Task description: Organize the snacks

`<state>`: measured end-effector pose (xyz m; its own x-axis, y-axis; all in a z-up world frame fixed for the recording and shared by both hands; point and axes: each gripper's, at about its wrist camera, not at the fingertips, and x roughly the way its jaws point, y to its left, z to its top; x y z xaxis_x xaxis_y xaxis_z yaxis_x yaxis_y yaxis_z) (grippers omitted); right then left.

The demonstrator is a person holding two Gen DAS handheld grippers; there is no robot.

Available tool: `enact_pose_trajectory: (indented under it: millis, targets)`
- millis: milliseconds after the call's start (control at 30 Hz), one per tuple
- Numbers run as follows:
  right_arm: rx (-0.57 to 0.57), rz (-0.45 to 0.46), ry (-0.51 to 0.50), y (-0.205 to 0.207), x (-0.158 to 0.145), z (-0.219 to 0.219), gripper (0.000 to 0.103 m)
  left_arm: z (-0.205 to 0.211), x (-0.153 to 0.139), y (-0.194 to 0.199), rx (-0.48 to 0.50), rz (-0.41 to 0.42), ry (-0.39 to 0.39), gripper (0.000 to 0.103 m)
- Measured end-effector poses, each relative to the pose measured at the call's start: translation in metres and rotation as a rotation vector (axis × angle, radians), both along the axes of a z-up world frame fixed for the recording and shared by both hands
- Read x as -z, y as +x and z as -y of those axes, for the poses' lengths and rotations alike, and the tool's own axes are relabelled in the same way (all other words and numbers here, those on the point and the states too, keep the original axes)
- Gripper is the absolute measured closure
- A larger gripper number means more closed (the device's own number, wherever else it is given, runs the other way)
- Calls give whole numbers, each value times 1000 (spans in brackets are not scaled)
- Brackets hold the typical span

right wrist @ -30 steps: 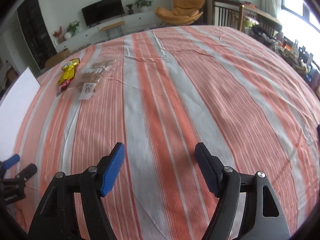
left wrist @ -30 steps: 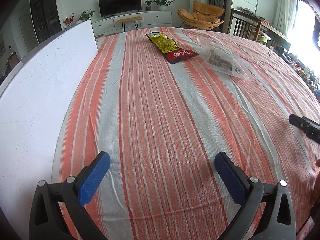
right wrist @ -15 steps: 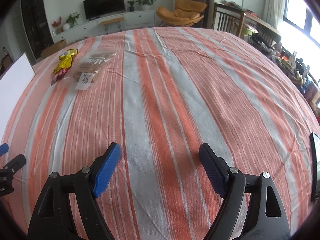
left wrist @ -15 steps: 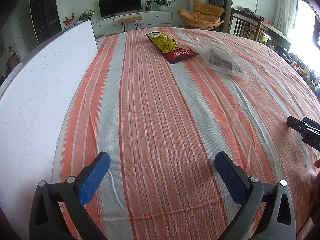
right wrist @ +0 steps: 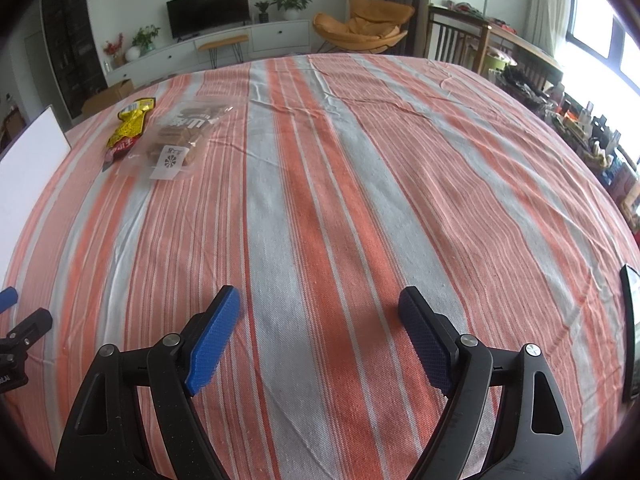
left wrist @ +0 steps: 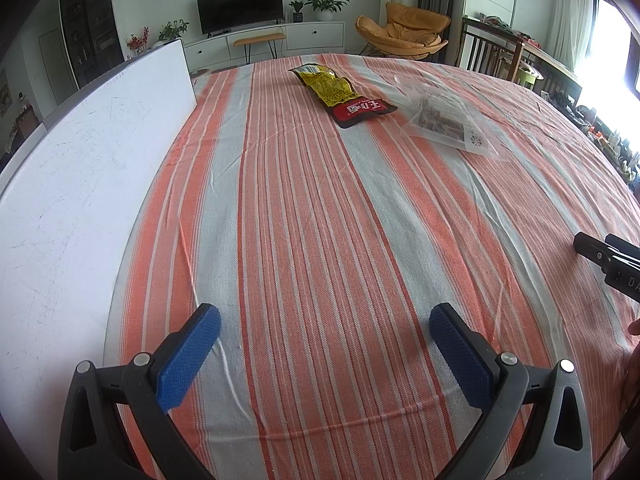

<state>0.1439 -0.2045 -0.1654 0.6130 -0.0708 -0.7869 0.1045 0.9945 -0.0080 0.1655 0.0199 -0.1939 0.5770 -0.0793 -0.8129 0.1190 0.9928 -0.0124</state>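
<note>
Crinkly snack packets (left wrist: 344, 94) (striped woven cloth (left wrist: 320, 220))

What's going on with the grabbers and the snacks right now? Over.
Left gripper open, empty. Right gripper open, empty, jaws just widened. Yellow-red snack packet and clear snack bag lie untouched on striped cloth. Nothing in the way.

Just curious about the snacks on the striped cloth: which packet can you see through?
The clear bag of brown biscuit pieces with a white label. The packet beside it is opaque, printed yellow with a red end, and lies nearer the white board.
</note>
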Motion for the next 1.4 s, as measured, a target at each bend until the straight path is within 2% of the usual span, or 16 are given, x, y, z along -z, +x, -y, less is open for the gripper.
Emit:
enact_pose_trajectory:
  millis: [367, 467, 533, 667, 800, 867, 967, 1033, 1100, 1133, 1167, 1200, 1267, 1300, 1400]
  targets:
    - [1, 0, 0, 0, 0, 0, 19, 0, 0, 0, -9, -1, -2, 0]
    - [0, 0, 2, 0, 0, 0, 19, 2, -2, 9, -36, -53, 1, 0]
    - [0, 0, 1, 0, 0, 0, 19, 4, -8, 27, -27, -106, -23, 0]
    - [1, -1, 0, 0, 0, 0, 19, 3, -40, 69, -52, -50, -100, 0]
    - [1, -1, 0, 0, 0, 0, 19, 2, -57, 141, -126, -51, -192, 0]
    - [1, -1, 0, -1, 0, 0, 19, 5, -55, 176, -167, -62, -180, 4]
    - [1, -1, 0, -1, 0, 0, 19, 11, -44, 218, -217, -96, -183, 15]
    - [2, -1, 0, -1, 0, 0, 19, 20, -30, 236, -223, -113, -172, 16]
    - [1, -1, 1, -1, 0, 0, 18, 30, -12, 246, -211, -152, -103, 16]
    - [0, -1, 2, -1, 0, -1, 18, 37, -8, 247, -198, -126, -25, 16]
    - [-1, -1, 2, -1, 0, -1, 17, 43, -7, 245, -175, -94, 21, 27]
    - [-2, -2, 3, 0, 0, -2, 17, 47, -9, 240, -128, -57, 7, 53]
    - [-5, -3, 2, 1, 1, -2, 16, 54, -14, 226, -94, 1, 18, 67]
    - [-6, -3, 2, 1, 1, -2, 16, 59, -16, 217, -54, -1, 9, 70]
    - [-7, -4, 2, 2, 2, -3, 16, 88, -20, 182, 103, 10, 1, 74]
